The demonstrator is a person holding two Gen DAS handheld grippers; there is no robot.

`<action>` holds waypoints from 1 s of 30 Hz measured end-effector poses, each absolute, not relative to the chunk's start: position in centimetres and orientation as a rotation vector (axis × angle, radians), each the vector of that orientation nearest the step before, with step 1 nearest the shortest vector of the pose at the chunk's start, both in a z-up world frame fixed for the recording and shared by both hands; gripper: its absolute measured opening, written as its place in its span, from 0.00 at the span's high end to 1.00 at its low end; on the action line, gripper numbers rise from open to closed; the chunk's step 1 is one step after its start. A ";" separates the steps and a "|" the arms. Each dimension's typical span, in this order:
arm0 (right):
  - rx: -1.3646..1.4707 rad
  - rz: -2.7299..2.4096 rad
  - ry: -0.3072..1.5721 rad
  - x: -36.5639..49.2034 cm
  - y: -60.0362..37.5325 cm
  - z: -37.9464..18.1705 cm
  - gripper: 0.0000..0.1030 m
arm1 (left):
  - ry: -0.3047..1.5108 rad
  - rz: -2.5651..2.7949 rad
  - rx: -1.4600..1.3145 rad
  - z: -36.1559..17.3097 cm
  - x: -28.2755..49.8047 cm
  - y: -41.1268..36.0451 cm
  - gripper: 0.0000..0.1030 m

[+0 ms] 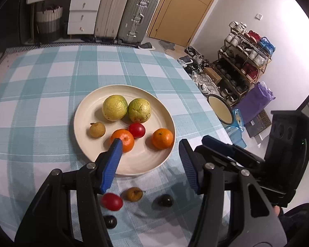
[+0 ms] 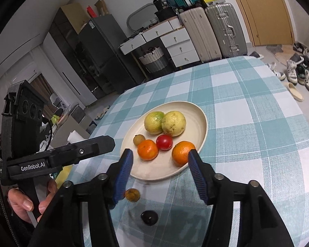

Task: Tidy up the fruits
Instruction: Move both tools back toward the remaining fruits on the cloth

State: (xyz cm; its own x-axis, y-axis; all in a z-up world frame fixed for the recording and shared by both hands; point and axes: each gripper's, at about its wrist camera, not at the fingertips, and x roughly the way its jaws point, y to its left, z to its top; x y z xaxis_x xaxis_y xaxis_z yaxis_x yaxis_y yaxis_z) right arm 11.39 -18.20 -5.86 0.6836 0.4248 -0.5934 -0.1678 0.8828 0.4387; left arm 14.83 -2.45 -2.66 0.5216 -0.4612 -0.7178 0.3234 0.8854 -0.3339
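**Loose fruit waited below the plate**

Both the left claw (image 1: 150,144) and right claw (image 2: 160,156) hung spread and empty. On the checked tabletop (image 1: 41,82), the small red fruit (image 1: 111,201) lay low in the frame, below the cream round plate (image 1: 82,107). Best approach, I judged: straddle it squarely, squeeze gently. "GenRobot.AI" marked the left tool.

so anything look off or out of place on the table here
Yes: four small fruits lie loose on the checked cloth in front of the plate, not on it: a red one, a brownish one and two dark ones. Nothing looks spilled or damaged.
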 end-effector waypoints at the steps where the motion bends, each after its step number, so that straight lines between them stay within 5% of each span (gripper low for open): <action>1: 0.352 0.341 0.738 11.0 -17.9 -5.6 0.35 | 0.899 -0.464 -0.155 -2.4 14.4 -2.4 0.47; 5: 0.305 0.332 0.706 9.5 -17.2 -4.8 0.24 | 0.866 -0.431 -0.130 -1.8 12.3 -1.8 0.39; 25: 0.241 0.358 0.717 4.3 -14.5 -4.6 0.22 | 0.834 -0.205 -0.127 -3.7 5.4 3.4 0.19; 30: 0.235 0.365 0.709 3.3 -14.1 -4.7 0.18 | 0.841 -0.193 -0.129 -4.4 4.4 3.9 0.05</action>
